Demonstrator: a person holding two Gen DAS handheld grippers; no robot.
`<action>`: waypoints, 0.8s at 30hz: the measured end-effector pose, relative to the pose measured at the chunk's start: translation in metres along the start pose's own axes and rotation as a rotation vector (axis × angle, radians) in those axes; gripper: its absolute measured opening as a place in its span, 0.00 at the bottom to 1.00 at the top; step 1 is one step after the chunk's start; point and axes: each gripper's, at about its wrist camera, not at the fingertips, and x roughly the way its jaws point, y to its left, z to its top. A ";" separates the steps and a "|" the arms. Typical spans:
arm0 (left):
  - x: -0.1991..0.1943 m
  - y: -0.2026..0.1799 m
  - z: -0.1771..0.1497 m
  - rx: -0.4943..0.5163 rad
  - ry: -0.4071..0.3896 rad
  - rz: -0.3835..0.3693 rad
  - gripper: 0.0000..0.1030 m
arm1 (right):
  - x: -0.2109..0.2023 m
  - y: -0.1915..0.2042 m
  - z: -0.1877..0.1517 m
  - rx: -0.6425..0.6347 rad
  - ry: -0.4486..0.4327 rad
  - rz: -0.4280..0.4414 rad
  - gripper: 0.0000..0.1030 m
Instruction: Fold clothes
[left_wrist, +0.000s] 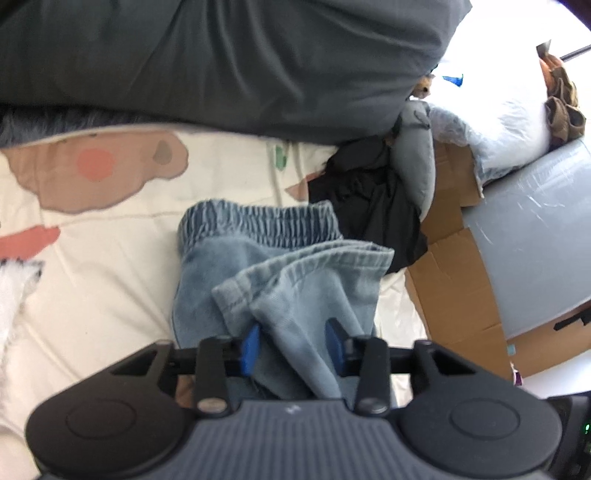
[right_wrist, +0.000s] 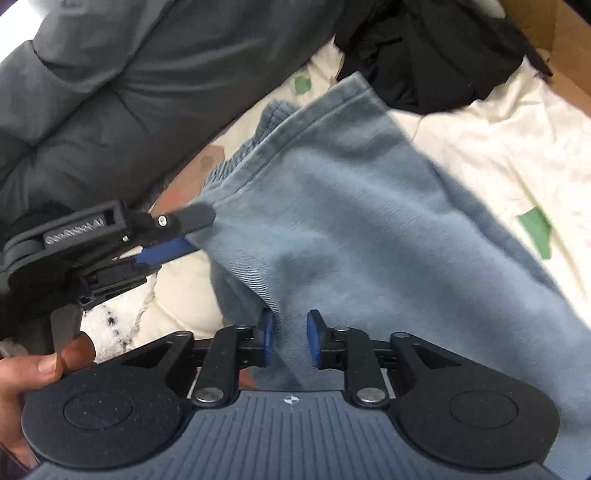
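Light-blue denim trousers (left_wrist: 295, 291) lie folded on a cream printed bedsheet (left_wrist: 92, 277), their leg hems (left_wrist: 314, 258) doubled up close to the elastic waistband (left_wrist: 258, 221). My left gripper (left_wrist: 292, 343) is shut on a bunched fold of the denim, which fills the gap between its blue pads. The right wrist view shows the same left gripper (right_wrist: 188, 232) from the side, holding the left edge of the trousers (right_wrist: 351, 221). My right gripper (right_wrist: 291, 339) is low over the cloth with its pads apart. A soft ridge of denim runs between them, unpinched.
A big grey quilt (left_wrist: 221, 66) bounds the far side of the bed. A crumpled black garment (left_wrist: 369, 199) lies just beyond the trousers on the right. Flattened cardboard (left_wrist: 454, 280) and a grey panel (left_wrist: 535, 229) stand off the bed's right edge. A person's hand (right_wrist: 33, 373) grips the left handle.
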 end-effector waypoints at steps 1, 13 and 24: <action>0.003 0.000 0.001 -0.003 0.004 0.002 0.32 | -0.003 -0.003 0.002 -0.005 -0.010 -0.003 0.23; -0.001 -0.011 0.008 0.085 -0.054 0.034 0.15 | -0.022 -0.019 0.048 -0.089 -0.030 0.050 0.42; -0.002 0.011 0.021 0.079 -0.075 0.117 0.19 | -0.027 -0.020 0.060 -0.096 -0.061 0.032 0.47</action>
